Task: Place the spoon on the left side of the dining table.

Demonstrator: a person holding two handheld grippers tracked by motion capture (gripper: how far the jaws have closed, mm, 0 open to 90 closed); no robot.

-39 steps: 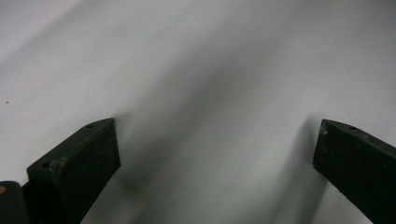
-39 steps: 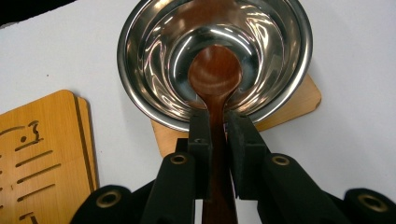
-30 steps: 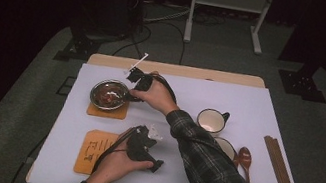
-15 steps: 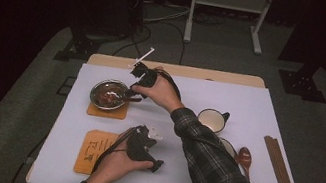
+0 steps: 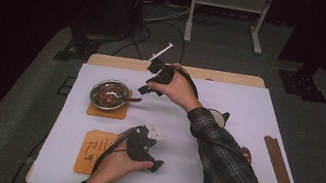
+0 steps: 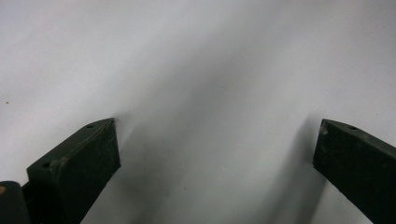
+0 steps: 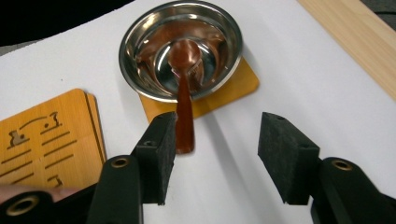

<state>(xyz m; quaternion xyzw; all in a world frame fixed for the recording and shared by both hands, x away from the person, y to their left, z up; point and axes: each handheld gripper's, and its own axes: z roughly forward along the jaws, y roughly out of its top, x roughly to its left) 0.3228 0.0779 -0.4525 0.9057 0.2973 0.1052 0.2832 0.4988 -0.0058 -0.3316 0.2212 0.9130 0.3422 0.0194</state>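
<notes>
Right gripper view: the spoon (image 7: 185, 88) lies placed in the steel bowl (image 7: 140, 35) on its coaster — right tool (image 7: 214, 158) just opened, empty. Left tool (image 6: 217, 154) rests open on the table (image 6: 196, 56) — cup and chopsticks seem left.

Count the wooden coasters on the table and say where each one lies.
2. One coaster lies under the steel bowl, at the table's left middle. The other, an engraved coaster, lies nearer the front edge, beside the left gripper. The person's sleeve could hide another.
</notes>
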